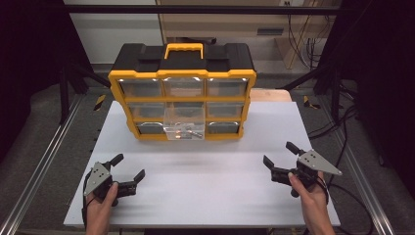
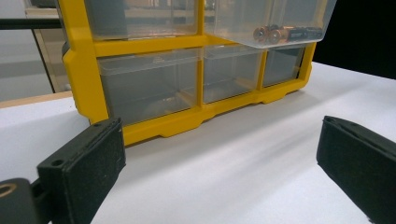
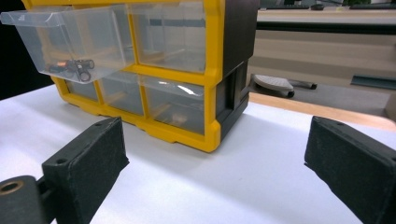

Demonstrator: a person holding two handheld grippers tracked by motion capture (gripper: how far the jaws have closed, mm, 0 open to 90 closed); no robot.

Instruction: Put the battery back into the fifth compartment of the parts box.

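Note:
A yellow and black organizer box (image 1: 182, 81) with clear drawers stands upright at the back middle of the white table (image 1: 205, 196). Its middle drawer (image 1: 184, 120) is pulled out and holds a few batteries (image 1: 183, 131). My left gripper (image 1: 130, 166) rests open near the front left, held by a hand. At the front right my right gripper (image 1: 277, 152) is open too. Both stand well short of the box with nothing between their jaws. The left gripper view shows the gripper (image 2: 219, 168), the drawer (image 2: 271, 18) and batteries (image 2: 280, 33). The right gripper view shows the gripper (image 3: 217, 168) and drawer (image 3: 70, 42).
Metal rails (image 1: 39, 161) run along both sides of the table. Cables (image 1: 342, 127) lie on the floor at the right. A black bar (image 1: 195, 9) crosses overhead at the back. A wooden surface edge (image 3: 327, 112) lies behind the table.

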